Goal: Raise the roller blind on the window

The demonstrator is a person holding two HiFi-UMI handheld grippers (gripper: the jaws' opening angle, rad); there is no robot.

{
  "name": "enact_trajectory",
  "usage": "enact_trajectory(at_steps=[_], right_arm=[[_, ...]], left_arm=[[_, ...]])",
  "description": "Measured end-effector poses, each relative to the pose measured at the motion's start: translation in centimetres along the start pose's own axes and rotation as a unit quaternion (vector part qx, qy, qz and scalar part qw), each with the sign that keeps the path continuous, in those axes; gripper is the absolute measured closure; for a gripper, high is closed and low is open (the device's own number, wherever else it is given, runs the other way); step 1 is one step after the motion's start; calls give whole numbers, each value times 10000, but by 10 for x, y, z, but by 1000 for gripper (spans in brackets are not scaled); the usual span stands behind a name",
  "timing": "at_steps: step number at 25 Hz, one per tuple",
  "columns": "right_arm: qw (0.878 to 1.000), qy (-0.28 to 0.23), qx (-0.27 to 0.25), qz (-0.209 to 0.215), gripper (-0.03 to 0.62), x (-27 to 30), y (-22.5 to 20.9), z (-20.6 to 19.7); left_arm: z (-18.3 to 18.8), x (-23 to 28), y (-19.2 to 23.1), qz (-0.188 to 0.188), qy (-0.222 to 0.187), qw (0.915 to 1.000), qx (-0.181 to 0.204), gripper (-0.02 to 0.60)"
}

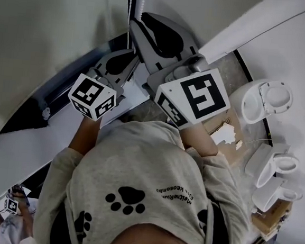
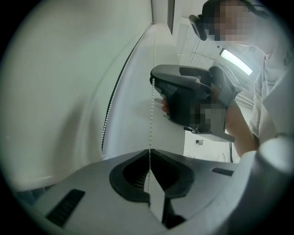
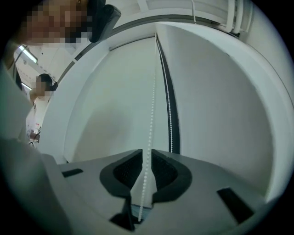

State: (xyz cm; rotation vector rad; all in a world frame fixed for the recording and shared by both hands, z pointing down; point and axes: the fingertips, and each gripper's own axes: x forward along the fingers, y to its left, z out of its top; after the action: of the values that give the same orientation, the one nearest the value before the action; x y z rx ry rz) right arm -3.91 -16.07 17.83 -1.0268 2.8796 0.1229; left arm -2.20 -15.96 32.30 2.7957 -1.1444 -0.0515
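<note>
The white bead chain (image 2: pixel 150 120) of the roller blind hangs in front of the pale blind fabric (image 3: pixel 115 101). My left gripper (image 2: pixel 149 153) is shut on the chain, lower down. Higher up the same run sits my right gripper (image 3: pixel 147 153); its jaws stand a little apart, and the chain (image 3: pixel 150 124) runs loose through the gap. From the left gripper view the right gripper (image 2: pixel 155 83) shows above, at the chain. In the head view both grippers, left (image 1: pixel 127 55) and right (image 1: pixel 142 25), point at the window. The chain's second run (image 3: pixel 170 119) hangs beside a dark strip.
White toilet bowls (image 1: pixel 265 102) stand on the floor at the right, with a cardboard box (image 1: pixel 274 214) near them. A white sill (image 1: pixel 33 145) runs under the window at the left. A second person (image 1: pixel 12 207) shows at the lower left.
</note>
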Motion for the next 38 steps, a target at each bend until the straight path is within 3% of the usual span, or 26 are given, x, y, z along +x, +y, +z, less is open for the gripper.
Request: enact_trajectory(at_steps=[3, 8, 20, 31, 38], right_arm=[[9998, 26, -170, 23, 563, 5, 0, 7], [9991, 121, -397, 95, 579, 8, 6, 1], [9987, 472, -185, -75, 582, 4, -4, -21], [9946, 1020, 54, -187, 583, 0, -5, -98], [9898, 1396, 200, -222, 585, -6, -3, -145]], left_arm=[[0, 0, 1, 4, -20, 10000, -17, 565], [-7, -3, 3, 19, 17, 10000, -16, 565], [-25, -5, 1, -53, -92, 9994, -314, 565], [-94, -5, -4, -49, 583, 9971, -481, 563], [-109, -8, 1, -11, 578, 9959, -698, 563]])
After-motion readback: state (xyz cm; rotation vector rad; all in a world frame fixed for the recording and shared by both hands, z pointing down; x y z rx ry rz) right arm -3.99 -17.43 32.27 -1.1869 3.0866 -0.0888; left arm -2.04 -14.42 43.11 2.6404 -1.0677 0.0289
